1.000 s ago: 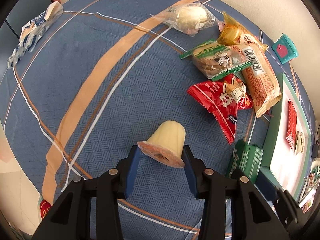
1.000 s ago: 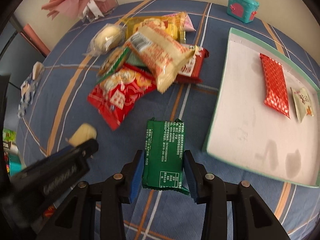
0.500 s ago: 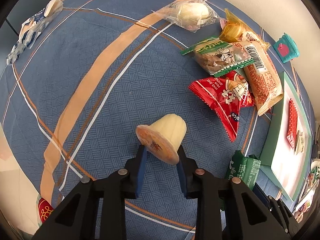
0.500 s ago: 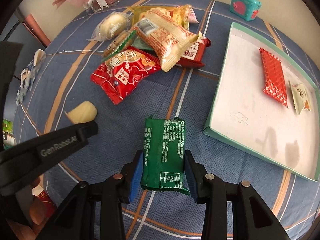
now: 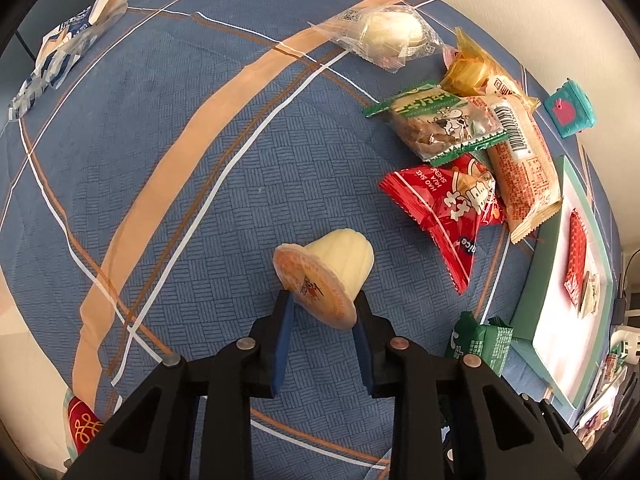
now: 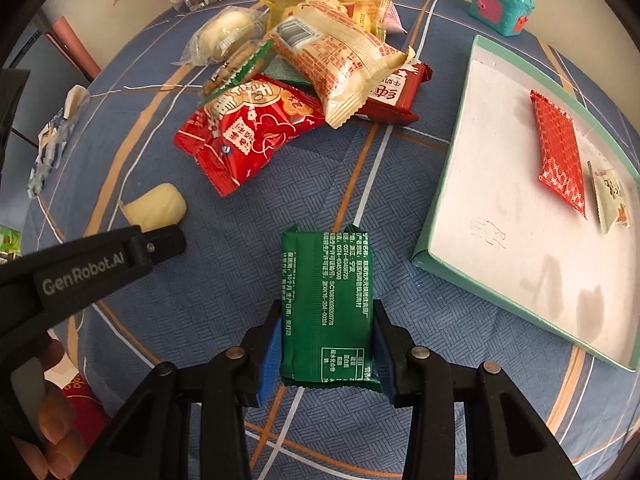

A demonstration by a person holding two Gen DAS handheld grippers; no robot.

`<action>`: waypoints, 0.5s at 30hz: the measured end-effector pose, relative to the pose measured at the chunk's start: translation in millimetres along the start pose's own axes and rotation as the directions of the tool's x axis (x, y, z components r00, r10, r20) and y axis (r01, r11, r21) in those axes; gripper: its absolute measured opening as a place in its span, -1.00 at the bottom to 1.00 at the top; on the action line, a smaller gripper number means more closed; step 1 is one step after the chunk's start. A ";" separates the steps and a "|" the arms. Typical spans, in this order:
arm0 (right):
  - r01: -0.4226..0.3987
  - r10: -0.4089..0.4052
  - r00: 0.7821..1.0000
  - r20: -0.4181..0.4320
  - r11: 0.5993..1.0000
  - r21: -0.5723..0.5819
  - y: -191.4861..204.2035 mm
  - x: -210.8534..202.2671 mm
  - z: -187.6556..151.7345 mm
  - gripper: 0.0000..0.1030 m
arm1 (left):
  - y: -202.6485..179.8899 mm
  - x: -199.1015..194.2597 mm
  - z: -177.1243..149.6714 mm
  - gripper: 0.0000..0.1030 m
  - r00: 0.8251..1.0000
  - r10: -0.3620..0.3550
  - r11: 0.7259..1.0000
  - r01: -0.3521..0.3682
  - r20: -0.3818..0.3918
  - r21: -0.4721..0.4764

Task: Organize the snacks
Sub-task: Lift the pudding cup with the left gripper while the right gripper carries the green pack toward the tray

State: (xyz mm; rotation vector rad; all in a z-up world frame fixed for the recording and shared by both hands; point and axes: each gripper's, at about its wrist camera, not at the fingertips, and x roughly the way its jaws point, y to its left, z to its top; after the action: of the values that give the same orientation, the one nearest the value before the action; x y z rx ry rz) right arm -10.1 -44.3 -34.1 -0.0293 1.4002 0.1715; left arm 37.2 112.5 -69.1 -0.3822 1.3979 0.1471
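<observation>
- Left wrist view: the left gripper (image 5: 322, 312) has its blue pads clamped on the foil-lidded rim of a pale yellow jelly cup (image 5: 326, 272), which tilts with its lid toward the camera above the blue checked tablecloth (image 5: 180, 184).
- Same view: a heap of snack packets lies toward the cloth's far right side: a red packet (image 5: 444, 216), a green-edged biscuit packet (image 5: 436, 124), an orange-printed packet (image 5: 524, 172) and a clear-wrapped bun (image 5: 390, 34).
- Same view: the green-rimmed tray (image 5: 548, 248) sits at the right edge, with a teal box (image 5: 570, 108) beyond it.
- Right wrist view: the right gripper (image 6: 326, 348) grips a green packet (image 6: 326, 304) by its long sides, the packet lengthwise between the pads, just beside the tray's near left corner.
- Same view: the tray holds a red sachet (image 6: 560, 156) and a small white sachet (image 6: 610, 196) along its right side, touching or nearly so.
- Same view: the left gripper's black finger crosses the lower left, with the jelly cup at its tip and a person's hand (image 6: 52, 424) below.
</observation>
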 end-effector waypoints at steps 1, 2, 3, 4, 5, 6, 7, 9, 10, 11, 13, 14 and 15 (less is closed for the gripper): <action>0.001 -0.001 1.000 -0.002 1.000 -0.002 -0.5 2.6 2.6 -0.18 | 0.7 0.1 0.9 -0.42 1.000 -0.002 1.000 0.002 0.001 -0.001; 0.002 -0.002 1.000 -0.003 1.000 -0.004 0.6 1.4 2.1 -0.18 | 1.1 0.4 1.7 -0.42 1.000 -0.002 1.000 0.002 0.001 -0.002; 0.003 -0.003 1.000 -0.004 1.000 -0.006 0.9 1.1 1.8 -0.18 | 2.0 0.3 2.4 -0.44 1.000 -0.003 1.000 0.003 0.002 -0.005; 0.003 -0.003 1.000 -0.004 1.000 -0.007 1.0 1.6 2.1 -0.18 | 3.3 0.1 3.0 -0.46 1.000 -0.005 1.000 0.005 0.003 -0.007; 0.002 -0.003 1.000 -0.006 1.000 -0.008 1.0 2.1 2.4 -0.18 | 3.9 0.1 4.0 -0.49 1.000 -0.009 1.000 0.009 0.004 -0.012; 0.002 -0.002 1.000 -0.008 1.000 -0.009 1.0 2.1 2.4 -0.18 | 5.5 -0.3 5.0 -0.51 1.000 -0.015 1.000 0.015 0.006 -0.017; 0.001 -0.001 1.000 -0.010 1.000 -0.010 0.9 1.9 2.3 -0.18 | 7.0 -0.3 5.9 -0.55 1.000 -0.019 1.000 0.019 0.007 -0.021; -0.001 0.001 1.000 -0.014 1.000 -0.011 0.2 2.6 2.6 -0.18 | 9.6 -0.3 8.3 -0.57 1.000 -0.023 0.999 0.024 0.007 -0.026; -0.004 0.003 1.000 -0.015 1.000 -0.011 -1.0 4.4 3.8 -0.18 | 10.3 0.0 8.7 -0.57 1.000 -0.023 0.999 0.023 0.007 -0.025; -0.005 0.005 1.000 -0.017 1.000 -0.010 -1.1 5.0 4.3 -0.18 | 10.9 0.4 9.2 -0.57 1.000 -0.023 0.999 0.023 0.005 -0.025; -0.009 0.009 1.000 -0.020 1.000 -0.009 -1.0 5.6 4.7 -0.18 | 12.2 1.6 11.0 -0.56 1.000 -0.029 0.999 0.029 0.006 -0.034; -0.011 0.011 1.000 -0.020 1.000 -0.008 -1.2 6.2 4.9 -0.18 | 13.3 1.3 11.0 -0.54 0.999 -0.032 0.999 0.032 0.007 -0.041; -0.013 0.013 1.000 -0.021 1.000 -0.008 -0.9 6.0 4.9 -0.18 | 13.3 1.8 11.7 -0.51 0.999 -0.031 0.998 0.031 0.011 -0.045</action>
State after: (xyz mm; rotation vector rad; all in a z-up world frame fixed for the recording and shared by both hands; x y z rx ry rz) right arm -4.2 -44.0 -39.2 -0.0286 1.4212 0.1878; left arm 44.1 128.8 -71.7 -0.4401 1.3797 0.1554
